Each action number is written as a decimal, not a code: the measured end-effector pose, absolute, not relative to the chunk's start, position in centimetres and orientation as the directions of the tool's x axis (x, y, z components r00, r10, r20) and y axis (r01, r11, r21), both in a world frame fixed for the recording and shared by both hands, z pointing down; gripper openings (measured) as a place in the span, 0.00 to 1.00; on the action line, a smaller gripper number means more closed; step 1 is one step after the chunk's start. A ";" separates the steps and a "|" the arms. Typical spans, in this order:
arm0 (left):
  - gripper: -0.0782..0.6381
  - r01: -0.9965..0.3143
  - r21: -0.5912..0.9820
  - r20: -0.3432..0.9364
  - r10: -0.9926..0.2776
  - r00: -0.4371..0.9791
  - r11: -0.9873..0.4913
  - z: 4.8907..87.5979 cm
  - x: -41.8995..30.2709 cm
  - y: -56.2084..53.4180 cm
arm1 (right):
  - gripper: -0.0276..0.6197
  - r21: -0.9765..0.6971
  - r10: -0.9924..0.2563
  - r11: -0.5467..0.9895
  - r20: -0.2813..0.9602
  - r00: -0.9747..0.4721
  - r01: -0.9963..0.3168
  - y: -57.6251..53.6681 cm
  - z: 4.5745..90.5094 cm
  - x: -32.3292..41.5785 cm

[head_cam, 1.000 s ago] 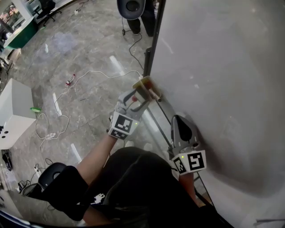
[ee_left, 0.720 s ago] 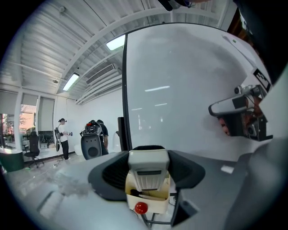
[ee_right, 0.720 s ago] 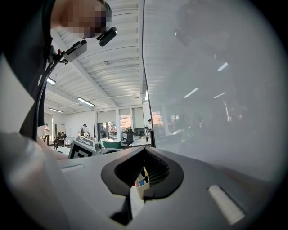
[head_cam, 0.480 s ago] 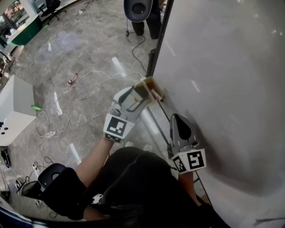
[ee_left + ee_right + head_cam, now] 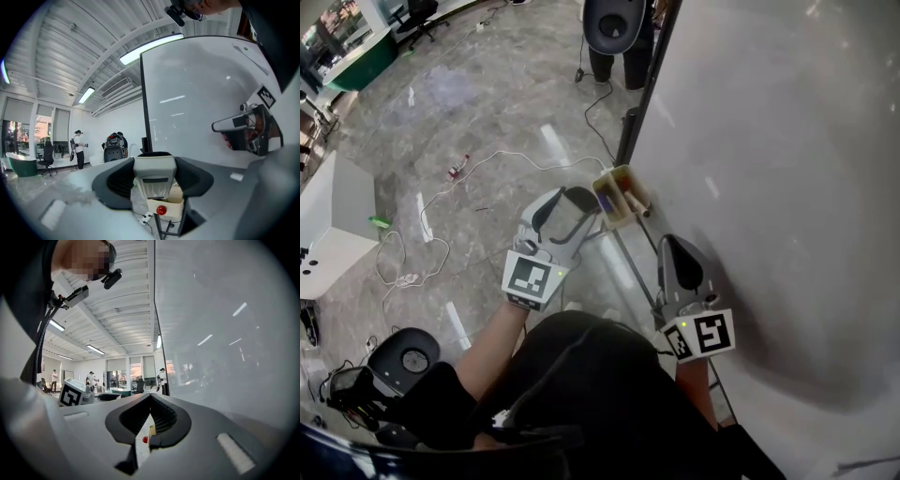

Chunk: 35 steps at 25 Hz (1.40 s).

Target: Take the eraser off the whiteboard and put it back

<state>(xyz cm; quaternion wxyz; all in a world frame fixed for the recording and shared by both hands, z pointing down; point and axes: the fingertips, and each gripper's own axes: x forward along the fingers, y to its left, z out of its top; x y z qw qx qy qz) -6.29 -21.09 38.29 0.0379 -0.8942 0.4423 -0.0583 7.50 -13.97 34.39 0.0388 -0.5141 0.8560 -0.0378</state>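
Grey plastic topped by a strip of black felt is seen between the fingers of the left gripper (image 5: 578, 204): the eraser (image 5: 154, 174) is clamped there, pressed from both sides by the dark ribbed pads (image 5: 117, 180). In the left gripper view the eraser is held upright, felt edge uppermost. It is kept off the whiteboard (image 5: 769, 169), in the air just beside the board's black frame post (image 5: 642, 94).

In the head view a cream-coloured holder (image 5: 622, 195) is fixed at the board's edge, at 1 o'clock from the left gripper and very near its fingertips. Whether they touch cannot be told. In the left gripper view the holder shows directly below the eraser, and a red marker cap (image 5: 161, 209) is seen in it.

At 4 o'clock from the left gripper in the head view, the right gripper (image 5: 670, 247) is held close to the face of the whiteboard. In the right gripper view its fingers are drawn together at the tips, and nothing is gripped between them. Only a thin sliver of the holder is glimpsed through the loop they form. A cube with square markers (image 5: 701, 336) is carried at its rear, and another (image 5: 531, 278) on the left gripper.

At 9 o'clock in the head view, a polished stone floor (image 5: 469, 112) is crossed by white cables (image 5: 502, 159), and a white cabinet (image 5: 333, 234) stands at the far edge. Distant people (image 5: 78, 149) are visible in the left gripper view.
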 end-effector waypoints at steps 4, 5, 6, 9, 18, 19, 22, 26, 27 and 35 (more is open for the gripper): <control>0.49 -0.802 -0.110 0.047 -0.809 0.586 -0.587 37.2 -7.6 -20.2 | 0.06 -0.102 -0.880 0.475 -0.033 -0.474 -0.874 -13.7 34.1 7.2; 0.49 -0.805 -0.109 0.040 -0.811 0.583 -0.584 36.9 -7.8 -19.9 | 0.06 -0.101 -0.879 0.476 -0.034 -0.475 -0.874 -13.7 34.1 7.2; 0.49 -0.807 -0.108 0.033 -0.813 0.581 -0.581 36.5 -8.0 -19.7 | 0.06 -0.100 -0.879 0.477 -0.034 -0.476 -0.873 -13.6 34.1 7.2; 0.49 -0.813 -0.106 0.013 -0.819 0.574 -0.572 35.6 -8.4 -19.1 | 0.06 -0.095 -0.878 0.478 -0.037 -0.477 -0.873 -13.6 33.9 7.2; 0.49 -0.821 -0.091 -0.010 -0.824 0.567 -0.564 34.5 -8.6 -18.5 | 0.06 -0.088 -0.882 0.471 -0.040 -0.469 -0.878 -13.2 33.5 7.7; 0.49 -0.820 -0.094 -0.013 -0.822 0.569 -0.565 34.4 -8.5 -18.4 | 0.06 -0.088 -0.883 0.470 -0.039 -0.468 -0.878 -13.2 33.5 7.7; 0.49 -0.816 -0.100 -0.019 -0.819 0.574 -0.570 34.1 -8.4 -18.3 | 0.06 -0.089 -0.884 0.468 -0.040 -0.466 -0.879 -13.0 33.5 7.7; 0.49 -0.817 -0.101 -0.023 -0.820 0.572 -0.568 34.0 -8.3 -18.1 | 0.06 -0.088 -0.882 0.471 -0.040 -0.470 -0.878 -13.0 33.6 7.7; 0.49 -0.818 -0.103 -0.024 -0.821 0.571 -0.566 34.0 -8.4 -18.1 | 0.06 -0.087 -0.881 0.473 -0.041 -0.471 -0.877 -12.9 33.6 7.7; 0.49 -0.815 -0.095 -0.036 -0.816 0.577 -0.572 33.9 -8.3 -18.1 | 0.06 -0.091 -0.881 0.474 -0.040 -0.472 -0.876 -13.0 33.7 7.8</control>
